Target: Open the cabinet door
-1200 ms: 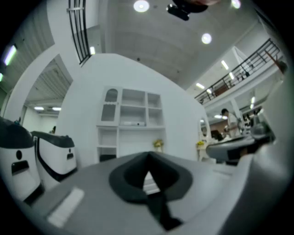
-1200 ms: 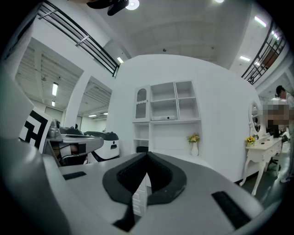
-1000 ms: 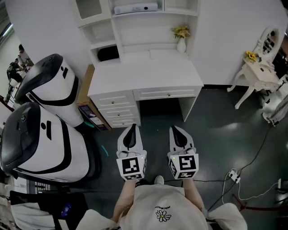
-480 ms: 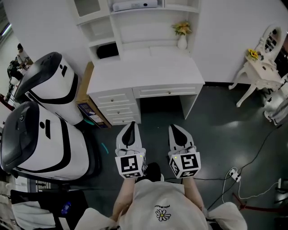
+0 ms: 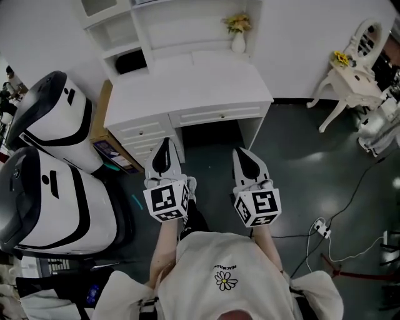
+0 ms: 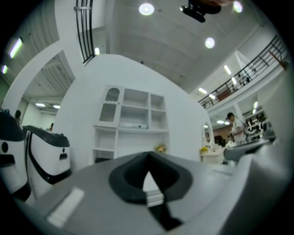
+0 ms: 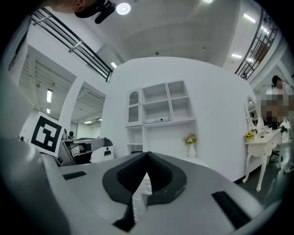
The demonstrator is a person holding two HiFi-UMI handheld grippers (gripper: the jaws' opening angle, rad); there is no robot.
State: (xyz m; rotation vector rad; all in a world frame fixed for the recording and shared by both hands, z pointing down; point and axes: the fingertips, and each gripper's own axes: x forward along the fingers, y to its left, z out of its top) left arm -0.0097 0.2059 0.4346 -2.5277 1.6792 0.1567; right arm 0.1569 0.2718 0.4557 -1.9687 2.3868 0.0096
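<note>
A white desk (image 5: 187, 81) with a shelf hutch stands ahead against the wall. The hutch's cabinet door (image 6: 109, 108), narrow, arched and glazed, sits at its upper left and looks closed; it also shows in the right gripper view (image 7: 133, 108), and only its lower edge (image 5: 97, 6) shows at the top of the head view. My left gripper (image 5: 164, 145) is held in front of the desk's drawers, its jaws shut and empty (image 6: 148, 156). My right gripper (image 5: 240, 153) hangs before the knee space, also shut on nothing (image 7: 148, 156). Both are well short of the door.
Two large white-and-black machines (image 5: 50, 119) (image 5: 44, 200) stand to the left, with a cardboard box (image 5: 103, 131) beside the desk. A vase of flowers (image 5: 237, 37) is on the desktop. A small white table (image 5: 347, 78) and floor cables with a power strip (image 5: 322, 228) lie to the right.
Both grippers have moved forward toward the desk, and the desk now lies nearer in the head view. The jaws stayed shut.
</note>
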